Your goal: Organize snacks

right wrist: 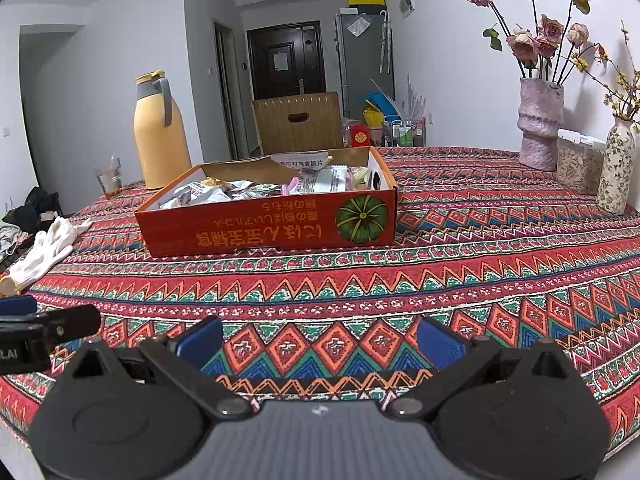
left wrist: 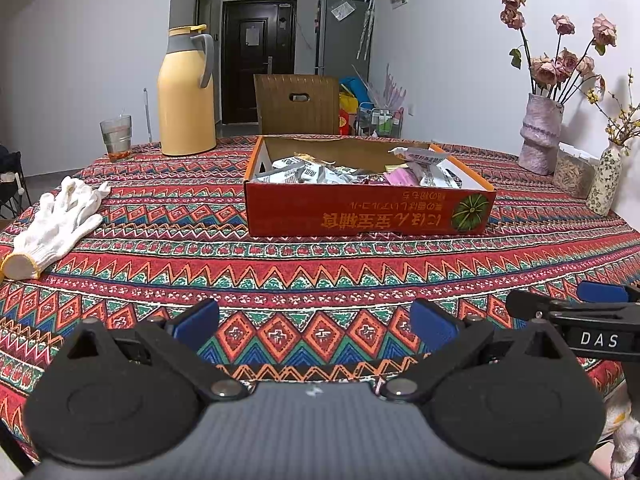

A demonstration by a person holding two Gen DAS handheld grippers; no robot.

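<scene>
Snack packets [left wrist: 352, 174] lay heaped in a red cardboard box [left wrist: 368, 212] that sat mid-desk on the patterned cloth [left wrist: 320, 276] — well ahead of both claws. Left claw [left wrist: 314, 322] and right claw [right wrist: 318, 338] hovered low side by side over the near edge, each with blue pads spread apart and holding nothing. White gloves [left wrist: 56, 224] lay far left, beyond them a yellow thermos [left wrist: 186, 92].

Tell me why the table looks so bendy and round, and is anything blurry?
In the left wrist view, the fisheye lens bows the tablecloth stripes and darkens the picture's corners; the red snack box is sharp. In the right wrist view, the same curving shows, the box leans, its print stays readable, and soft indoor light leaves only faint shadows.
</scene>
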